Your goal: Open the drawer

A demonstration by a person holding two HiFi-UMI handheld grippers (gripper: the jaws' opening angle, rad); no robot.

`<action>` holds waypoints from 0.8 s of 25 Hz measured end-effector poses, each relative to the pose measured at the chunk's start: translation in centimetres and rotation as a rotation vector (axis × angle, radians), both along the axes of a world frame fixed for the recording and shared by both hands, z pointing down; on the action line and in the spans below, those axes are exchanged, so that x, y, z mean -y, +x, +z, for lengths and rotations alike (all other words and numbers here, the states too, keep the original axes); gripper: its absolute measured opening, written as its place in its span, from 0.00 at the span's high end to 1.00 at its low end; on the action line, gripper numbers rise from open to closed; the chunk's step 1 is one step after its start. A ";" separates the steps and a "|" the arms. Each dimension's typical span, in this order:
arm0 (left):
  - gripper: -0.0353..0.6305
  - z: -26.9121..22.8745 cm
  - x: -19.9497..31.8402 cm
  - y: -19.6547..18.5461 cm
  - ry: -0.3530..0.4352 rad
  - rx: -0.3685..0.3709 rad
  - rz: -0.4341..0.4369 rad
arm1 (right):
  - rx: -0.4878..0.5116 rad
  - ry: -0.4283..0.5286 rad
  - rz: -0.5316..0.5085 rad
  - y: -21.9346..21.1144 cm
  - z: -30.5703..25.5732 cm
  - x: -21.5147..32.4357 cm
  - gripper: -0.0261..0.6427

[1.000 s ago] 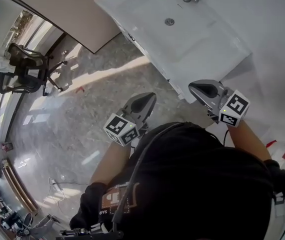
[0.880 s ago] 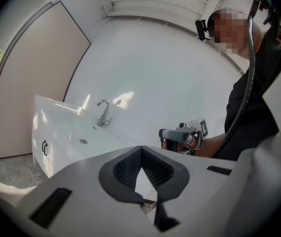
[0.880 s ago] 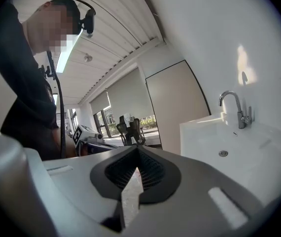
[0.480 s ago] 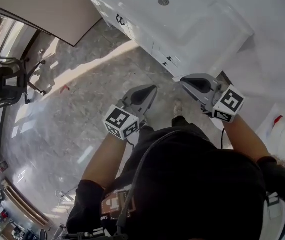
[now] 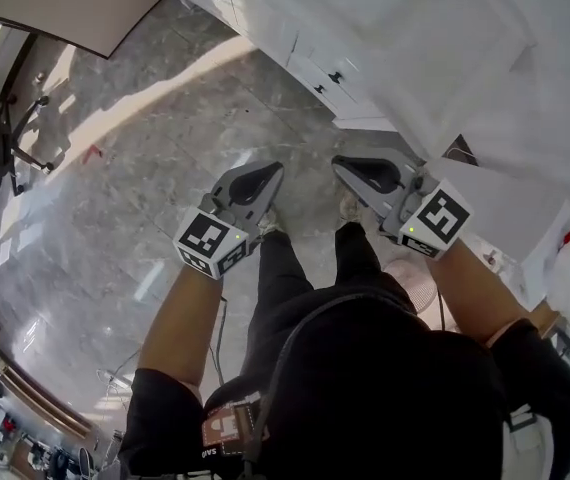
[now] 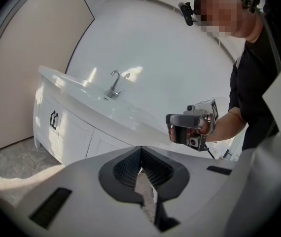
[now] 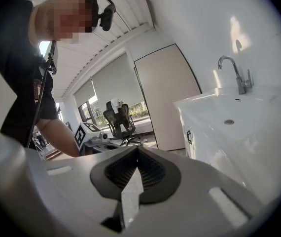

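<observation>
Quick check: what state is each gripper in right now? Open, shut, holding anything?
Left gripper: closed, nothing between its jaws.
Right gripper: closed, nothing between its jaws.

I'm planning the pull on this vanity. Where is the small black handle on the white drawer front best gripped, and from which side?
Probably across the middle of the small black handle, coming straight at the white drawer front from the floor side: nothing else on that flat panel offers a hold. The shut right gripper looks nearer; open its jaws first.
</observation>
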State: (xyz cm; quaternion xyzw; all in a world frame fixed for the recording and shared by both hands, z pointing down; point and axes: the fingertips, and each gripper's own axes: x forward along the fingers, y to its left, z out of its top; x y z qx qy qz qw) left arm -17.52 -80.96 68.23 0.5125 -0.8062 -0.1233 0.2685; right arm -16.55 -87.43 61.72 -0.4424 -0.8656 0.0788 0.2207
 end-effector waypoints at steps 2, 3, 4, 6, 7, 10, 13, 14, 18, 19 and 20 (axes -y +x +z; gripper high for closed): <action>0.95 2.8 1.2 -0.3 0.012 -0.004 -0.022 | 0.005 0.002 -0.005 0.4 2.6 0.6 0.96; 0.95 4.2 1.7 -0.4 0.022 -0.013 -0.040 | 0.004 0.001 -0.003 0.7 3.9 0.9 0.96; 0.95 5.7 2.1 -0.7 0.031 -0.027 -0.063 | 0.001 0.002 0.004 0.9 5.2 1.2 0.96; 0.95 8.8 3.3 -1.3 0.041 -0.057 -0.099 | -0.013 0.021 0.027 1.3 7.8 2.3 0.96; 0.95 10.3 4.1 -1.5 0.043 -0.070 -0.102 | -0.019 0.028 0.037 1.5 9.1 2.9 0.96; 0.94 14.2 6.8 -2.0 0.077 -0.128 -0.065 | -0.024 0.024 0.057 2.2 12.6 4.4 0.96; 0.92 17.7 8.9 -2.9 0.110 -0.194 -0.047 | -0.026 0.014 0.068 3.1 15.2 5.2 0.96; 0.89 18.7 9.5 -3.4 0.118 -0.213 -0.047 | -0.026 0.006 0.073 3.3 15.8 5.5 0.96; 0.79 22.3 11.5 -7.0 0.154 -0.284 -0.074 | -0.021 -0.018 0.068 4.6 17.4 5.9 0.96; 0.76 23.1 11.9 -7.9 0.158 -0.300 -0.082 | -0.025 -0.024 0.070 5.0 17.7 6.0 0.96; 0.74 24.0 12.3 -8.7 0.162 -0.319 -0.093 | -0.032 -0.029 0.075 5.3 18.1 6.3 0.96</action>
